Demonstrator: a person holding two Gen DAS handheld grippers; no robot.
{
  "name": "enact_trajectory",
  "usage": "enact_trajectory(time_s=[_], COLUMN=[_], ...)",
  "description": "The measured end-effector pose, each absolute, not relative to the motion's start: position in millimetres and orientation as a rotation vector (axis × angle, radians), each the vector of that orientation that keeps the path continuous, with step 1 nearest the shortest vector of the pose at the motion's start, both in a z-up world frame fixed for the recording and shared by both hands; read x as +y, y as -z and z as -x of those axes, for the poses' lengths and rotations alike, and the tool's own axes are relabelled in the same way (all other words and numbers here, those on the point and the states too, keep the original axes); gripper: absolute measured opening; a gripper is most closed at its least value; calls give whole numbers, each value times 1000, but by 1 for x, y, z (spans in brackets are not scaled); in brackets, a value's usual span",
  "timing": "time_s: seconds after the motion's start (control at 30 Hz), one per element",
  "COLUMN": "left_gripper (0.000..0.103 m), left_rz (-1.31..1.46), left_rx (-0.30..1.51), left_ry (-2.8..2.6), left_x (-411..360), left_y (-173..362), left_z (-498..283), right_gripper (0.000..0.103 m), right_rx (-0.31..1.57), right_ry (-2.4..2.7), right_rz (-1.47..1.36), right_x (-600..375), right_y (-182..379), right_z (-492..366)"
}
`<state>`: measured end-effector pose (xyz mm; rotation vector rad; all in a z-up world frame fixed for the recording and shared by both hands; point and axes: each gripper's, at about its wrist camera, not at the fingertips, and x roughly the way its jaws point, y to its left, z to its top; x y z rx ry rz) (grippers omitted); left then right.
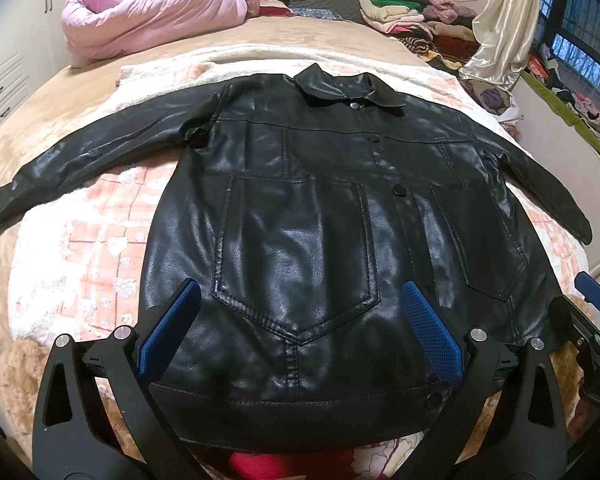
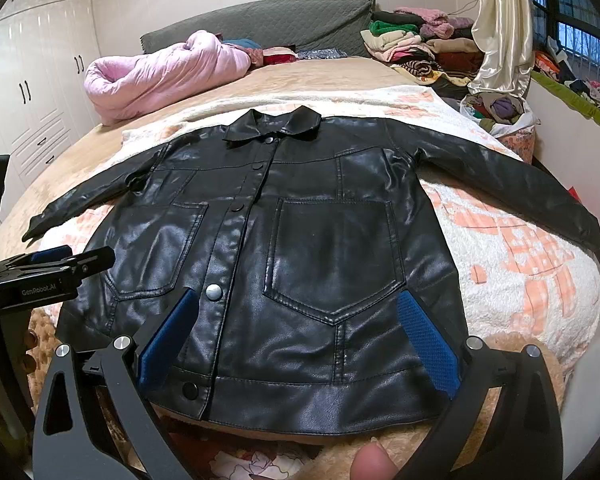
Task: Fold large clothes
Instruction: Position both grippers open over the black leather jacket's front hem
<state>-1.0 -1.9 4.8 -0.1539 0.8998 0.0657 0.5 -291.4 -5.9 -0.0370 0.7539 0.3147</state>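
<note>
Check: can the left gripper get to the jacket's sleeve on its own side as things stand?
Probably yes. The left gripper is open and holds nothing, hovering over the hem of the black jacket. The sleeve lies spread flat on the blanket, with nothing on or across it.

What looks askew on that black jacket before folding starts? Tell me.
Little stands out. The black leather jacket lies flat, front up, snapped shut, sleeves spread. Only the collar sits slightly rumpled, one point curling up. Both the left gripper and right gripper are open above the hem.
</note>
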Motion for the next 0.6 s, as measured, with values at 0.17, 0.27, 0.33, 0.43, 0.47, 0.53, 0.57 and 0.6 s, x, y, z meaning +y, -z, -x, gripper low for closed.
enact_trajectory(time_s=[0.17,0.27,0.33,0.43,0.47,0.53,0.57,0.6], left_gripper=[94,94,94,94,94,94,94,94], left_rz=[152,151,148,144,145,142,142,143], left_rx=[901,901,901,901,901,901,902,900], left_ry=[-63,-63,-62,-61,-62,-60,-60,-60], left_x=[-3,-3,-4,-5,-5,-6,-6,-6], left_y=[-5,-5,-5,-5,-5,-4,-4,-4], left_z=[0,0,0,-1,0,-2,-2,-2], right_gripper=[99,99,99,99,99,99,99,99], right_rx=[755,753,754,757,758,758,759,760], right_ry=[-313,-314,-315,-316,-316,-318,-319,-318], right_rz=[36,36,35,35,35,35,35,34], right_x=[-292,-291,-291,-292,-291,-292,-291,-292], right_y=[6,5,5,5,5,6,5,6], right_z=[-1,0,-1,-1,-1,-1,-1,-2])
